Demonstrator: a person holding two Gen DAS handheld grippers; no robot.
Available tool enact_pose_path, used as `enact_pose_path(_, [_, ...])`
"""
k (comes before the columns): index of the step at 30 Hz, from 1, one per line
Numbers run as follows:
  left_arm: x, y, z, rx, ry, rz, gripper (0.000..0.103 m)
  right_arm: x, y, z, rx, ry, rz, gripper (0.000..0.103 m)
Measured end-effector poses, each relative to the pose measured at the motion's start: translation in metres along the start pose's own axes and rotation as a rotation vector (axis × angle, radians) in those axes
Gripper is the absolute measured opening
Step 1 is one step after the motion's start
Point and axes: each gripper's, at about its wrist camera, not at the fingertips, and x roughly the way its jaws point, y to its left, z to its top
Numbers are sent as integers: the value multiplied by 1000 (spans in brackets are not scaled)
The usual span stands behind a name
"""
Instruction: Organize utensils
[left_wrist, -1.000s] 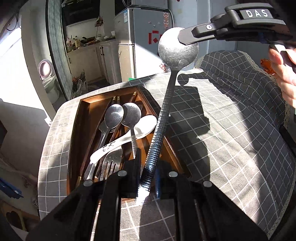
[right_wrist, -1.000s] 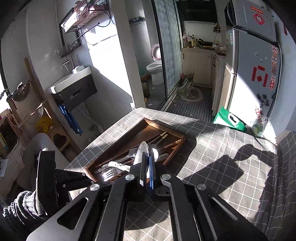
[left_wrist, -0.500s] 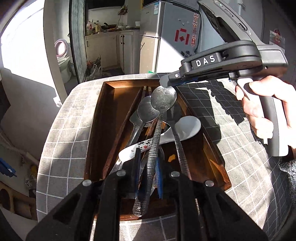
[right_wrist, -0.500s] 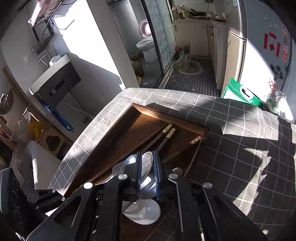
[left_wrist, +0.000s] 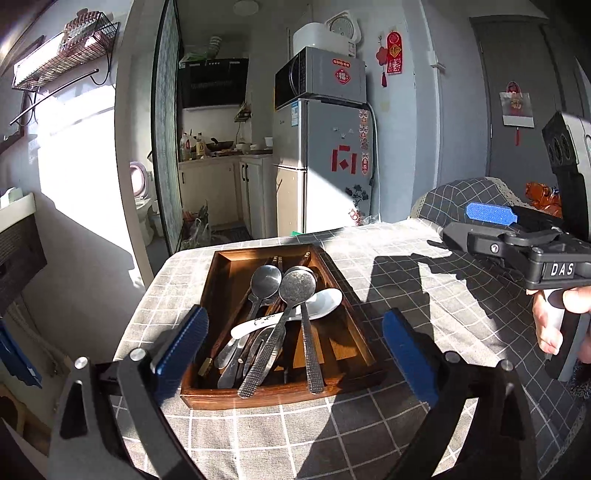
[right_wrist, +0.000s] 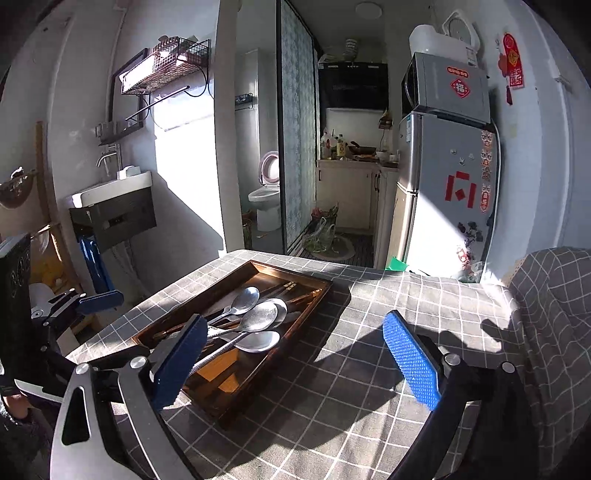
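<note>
Both of your grippers have just been opening, and nothing sits between the fingers of either one. Your left gripper hangs over the near end of the wooden tray with its blue pads spread wide, clear of everything in it. Your right gripper is equally wide apart, its left pad over the near corner of the tray and its right pad over bare checked cloth on the table; in the left wrist view it shows at the right edge, gripped by your hand. The utensils lie piled together in the tray. The textured-handle spoon rests on top, its bowl toward the far end and its handle slanting down over the near wall. A second textured handle lies beside it, running to the near end. A smooth metal spoon lies just left of the first bowl, and a white ceramic spoon lies crosswise beneath them. A fork and dark chopsticks lie underneath, partly hidden. The tray stands near the table's far left edge.
</note>
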Motion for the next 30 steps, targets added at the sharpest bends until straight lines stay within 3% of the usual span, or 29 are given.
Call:
enact_pose_path(4, [-21, -27, -10, 103, -94, 32, 99, -37, -17, -32, 73, -58, -1, 99])
enact_pose_path(9, [-27, -35, -18, 99, -104, 44, 99, -58, -27, -55, 122, -123, -8, 99])
enact_pose_path(13, [-33, -28, -21, 69, -119, 61, 99, -60, -24, -64, 117, -116, -24, 99])
enact_pose_path(19, [-23, -16, -24, 15, -42, 69, 99, -52, -9, -65, 41, -63, -85, 100])
enact_pose_path(30, [-20, -20, -26, 25, -25, 94, 100, -53, -14, -67, 71, -63, -159, 100])
